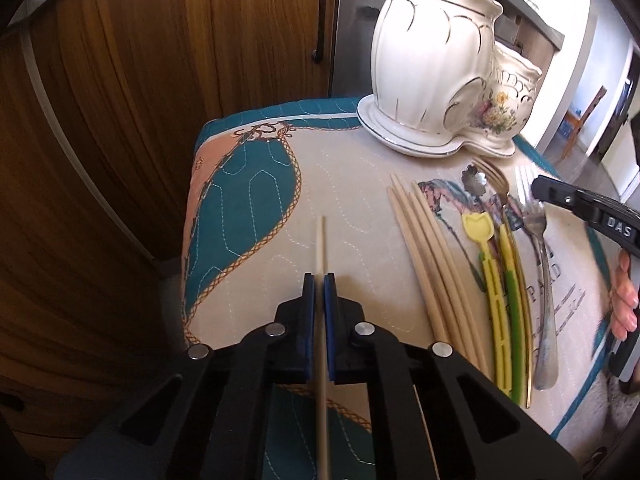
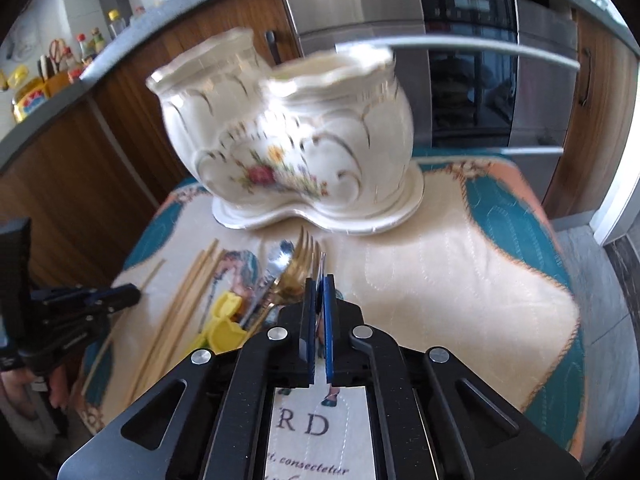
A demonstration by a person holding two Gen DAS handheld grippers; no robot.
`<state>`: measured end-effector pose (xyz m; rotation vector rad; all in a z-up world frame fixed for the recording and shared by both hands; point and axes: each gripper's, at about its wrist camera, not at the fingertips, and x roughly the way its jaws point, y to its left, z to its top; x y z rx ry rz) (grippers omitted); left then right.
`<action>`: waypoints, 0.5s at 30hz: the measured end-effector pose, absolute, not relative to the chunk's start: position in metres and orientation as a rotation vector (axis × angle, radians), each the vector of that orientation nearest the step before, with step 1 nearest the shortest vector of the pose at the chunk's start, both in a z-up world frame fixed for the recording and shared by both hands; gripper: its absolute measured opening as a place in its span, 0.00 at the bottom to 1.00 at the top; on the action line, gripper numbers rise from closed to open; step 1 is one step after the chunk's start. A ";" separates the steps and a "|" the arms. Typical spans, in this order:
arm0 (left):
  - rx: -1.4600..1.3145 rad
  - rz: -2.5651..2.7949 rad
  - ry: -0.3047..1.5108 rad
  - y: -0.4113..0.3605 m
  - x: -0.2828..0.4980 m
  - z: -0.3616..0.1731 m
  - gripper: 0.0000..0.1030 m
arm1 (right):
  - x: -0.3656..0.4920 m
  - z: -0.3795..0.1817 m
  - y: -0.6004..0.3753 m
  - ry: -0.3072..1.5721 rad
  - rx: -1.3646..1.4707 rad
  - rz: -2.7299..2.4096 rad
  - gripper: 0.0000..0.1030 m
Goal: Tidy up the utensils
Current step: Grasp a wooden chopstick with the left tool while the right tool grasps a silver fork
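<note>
My left gripper (image 1: pixel 319 280) is shut on a pale wooden chopstick (image 1: pixel 322 248) that sticks out forward above the quilted cloth. To its right lie several more chopsticks (image 1: pixel 424 248), yellow and green plastic utensils (image 1: pixel 498 292), a gold fork (image 1: pixel 494 180) and a silver fork (image 1: pixel 540 240). My right gripper (image 2: pixel 319 282) is shut on a thin metal fork (image 2: pixel 322 261), tines forward, just right of the utensil pile (image 2: pixel 276 276). The white double ceramic holder (image 2: pixel 288 136) stands behind; it also shows in the left wrist view (image 1: pixel 432 68).
The quilted cloth (image 2: pixel 460 272) covers a small table with rounded edges. Wooden cabinets (image 1: pixel 120 80) and a steel oven (image 2: pixel 472 80) stand behind. The left gripper shows in the right wrist view (image 2: pixel 116 296); the right gripper shows in the left wrist view (image 1: pixel 538 190).
</note>
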<state>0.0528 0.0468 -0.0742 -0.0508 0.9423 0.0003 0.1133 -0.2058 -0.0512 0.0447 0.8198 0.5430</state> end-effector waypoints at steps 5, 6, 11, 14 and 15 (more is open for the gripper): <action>-0.074 -0.035 0.888 0.045 0.047 -0.064 0.04 | 0.096 -0.024 -0.216 0.729 0.036 0.538 0.03; -0.077 -0.048 0.867 0.044 0.045 -0.058 0.04 | 0.092 -0.019 -0.218 0.711 0.033 0.535 0.03; -0.078 -0.092 0.773 0.039 0.042 -0.034 0.04 | 0.077 0.015 -0.225 0.604 0.010 0.521 0.02; -0.059 -0.115 0.702 0.033 0.042 -0.011 0.04 | 0.071 0.037 -0.223 0.527 -0.027 0.501 0.03; -0.060 -0.129 0.679 0.032 0.045 -0.002 0.04 | 0.070 0.043 -0.220 0.508 -0.036 0.500 0.02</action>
